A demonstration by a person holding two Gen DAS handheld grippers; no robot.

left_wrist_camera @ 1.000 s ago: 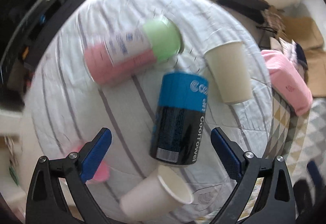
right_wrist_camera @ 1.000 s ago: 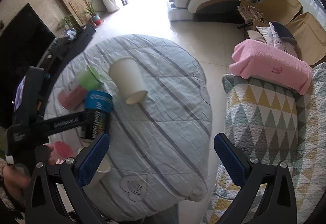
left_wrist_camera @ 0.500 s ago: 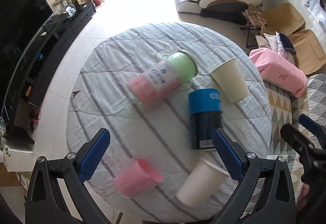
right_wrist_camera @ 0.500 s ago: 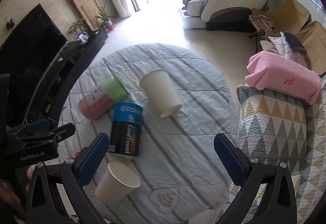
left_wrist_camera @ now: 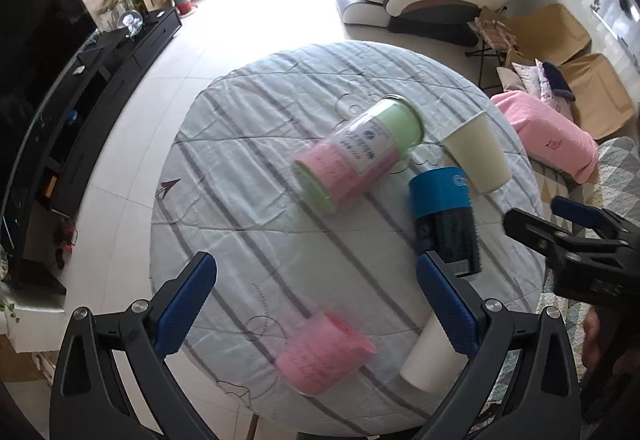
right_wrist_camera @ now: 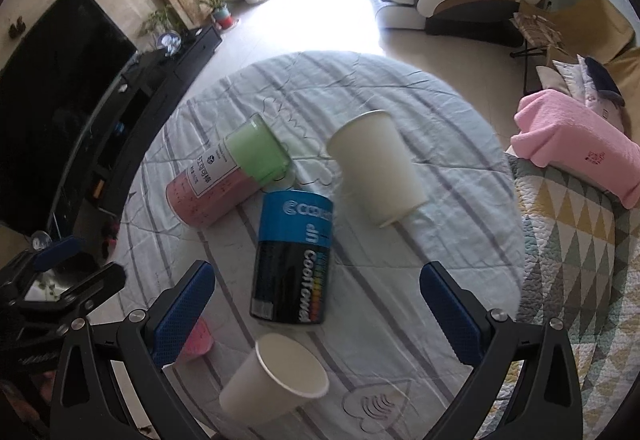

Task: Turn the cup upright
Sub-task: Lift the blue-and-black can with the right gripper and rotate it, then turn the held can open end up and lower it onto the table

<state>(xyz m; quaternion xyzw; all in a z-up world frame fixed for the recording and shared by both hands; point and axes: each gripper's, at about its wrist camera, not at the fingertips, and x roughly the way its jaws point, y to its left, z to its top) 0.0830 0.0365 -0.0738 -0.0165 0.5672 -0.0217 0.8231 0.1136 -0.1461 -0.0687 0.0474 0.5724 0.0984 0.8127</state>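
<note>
A white paper cup (right_wrist_camera: 378,167) lies on its side at the far right of the round table (right_wrist_camera: 452,240); it also shows in the left wrist view (left_wrist_camera: 478,153). A second white paper cup (right_wrist_camera: 276,380) stands mouth-up near the front edge, also in the left wrist view (left_wrist_camera: 430,360). A pink cup (left_wrist_camera: 324,354) lies on its side at the front left. My left gripper (left_wrist_camera: 316,304) is open and empty above the front of the table. My right gripper (right_wrist_camera: 316,312) is open and empty above the blue can.
A blue-and-black can (right_wrist_camera: 294,260) and a pink-and-green canister (right_wrist_camera: 232,175) lie on their sides mid-table. A patterned sofa (right_wrist_camera: 576,260) with a pink towel (right_wrist_camera: 580,143) is at the right. A black TV stand (left_wrist_camera: 80,111) is at the left.
Both grippers have pulled up and back from the table, so more of it shows. The left view has swung left. Cups and cans have not moved.
</note>
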